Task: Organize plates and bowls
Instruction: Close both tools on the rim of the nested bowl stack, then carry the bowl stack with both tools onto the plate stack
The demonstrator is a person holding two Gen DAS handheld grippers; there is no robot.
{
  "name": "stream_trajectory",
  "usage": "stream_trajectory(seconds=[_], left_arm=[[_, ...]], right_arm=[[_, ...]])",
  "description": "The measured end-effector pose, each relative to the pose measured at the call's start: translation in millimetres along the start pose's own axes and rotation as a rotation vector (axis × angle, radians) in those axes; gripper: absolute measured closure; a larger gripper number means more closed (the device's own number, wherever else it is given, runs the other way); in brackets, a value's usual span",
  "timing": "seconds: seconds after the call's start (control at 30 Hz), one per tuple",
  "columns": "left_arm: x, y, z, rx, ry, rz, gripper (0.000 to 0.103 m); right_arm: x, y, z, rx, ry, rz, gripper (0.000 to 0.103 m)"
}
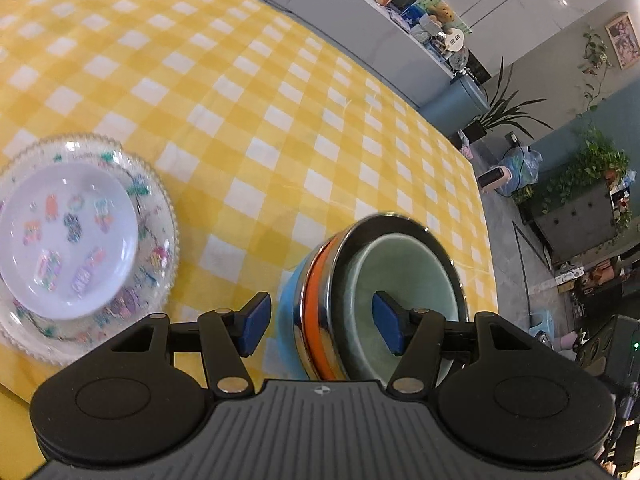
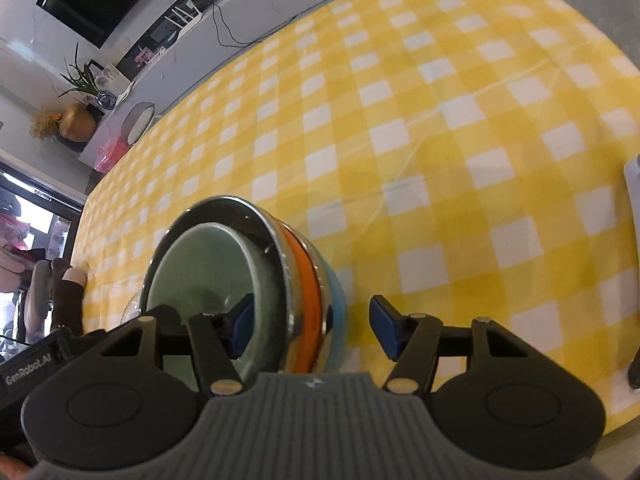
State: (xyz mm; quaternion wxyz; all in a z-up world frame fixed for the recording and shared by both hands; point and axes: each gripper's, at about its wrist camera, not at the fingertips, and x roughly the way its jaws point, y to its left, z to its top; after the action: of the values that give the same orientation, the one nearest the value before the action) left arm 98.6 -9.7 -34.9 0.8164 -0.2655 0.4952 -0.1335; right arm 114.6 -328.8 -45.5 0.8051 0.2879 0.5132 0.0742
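Note:
A nested stack of bowls [image 1: 320, 280] stands on the yellow checked tablecloth [image 1: 280, 100]: a blue bowl outermost, a steel bowl with an orange band, and a green bowl [image 1: 404, 276] inside. My left gripper [image 1: 322, 326] is open astride the stack's left wall, one pad outside the blue bowl, the other inside the green one. My right gripper [image 2: 312, 330] is open astride the opposite wall of the bowl stack [image 2: 308, 280] in the same way. Neither gripper's pads press on the bowls. To the left, a small white printed plate [image 1: 68, 236] lies on a clear glass plate [image 1: 160, 200].
The table's far edge meets a grey counter [image 1: 360, 20] carrying snack bags. Potted plants [image 1: 592, 168] and a floor lie beyond the right edge. A white object [image 2: 634, 200] shows at the right border of the right wrist view.

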Motion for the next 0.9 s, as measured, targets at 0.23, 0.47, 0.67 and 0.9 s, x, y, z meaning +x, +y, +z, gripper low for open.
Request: stream_trajectory(seconds=[0.23, 0.47, 0.67, 0.9], left_arm=[[11.3, -1.0, -9.0, -0.013, 0.018, -0.009, 0.035], [15.7, 1.6, -8.0, -0.024, 0.027, -0.009, 0.046], [16.4, -5.2, -8.8, 0.007, 0.030, 0.012, 0.048], [17.8, -8.3, -9.4, 0.041, 0.032, 0.026, 0.049]], right_arm=[[0.8, -7.3, 2.0, 0.043, 0.019, 0.054, 0.042], [-1.9, -16.3, 0.2, 0.068, 0.038, 0.095, 0.051], [-3.1, -9.0, -0.6, 0.030, 0.026, 0.056, 0.056], [-0.7, -2.1, -1.3, 0.020, 0.018, 0.029, 0.062]])
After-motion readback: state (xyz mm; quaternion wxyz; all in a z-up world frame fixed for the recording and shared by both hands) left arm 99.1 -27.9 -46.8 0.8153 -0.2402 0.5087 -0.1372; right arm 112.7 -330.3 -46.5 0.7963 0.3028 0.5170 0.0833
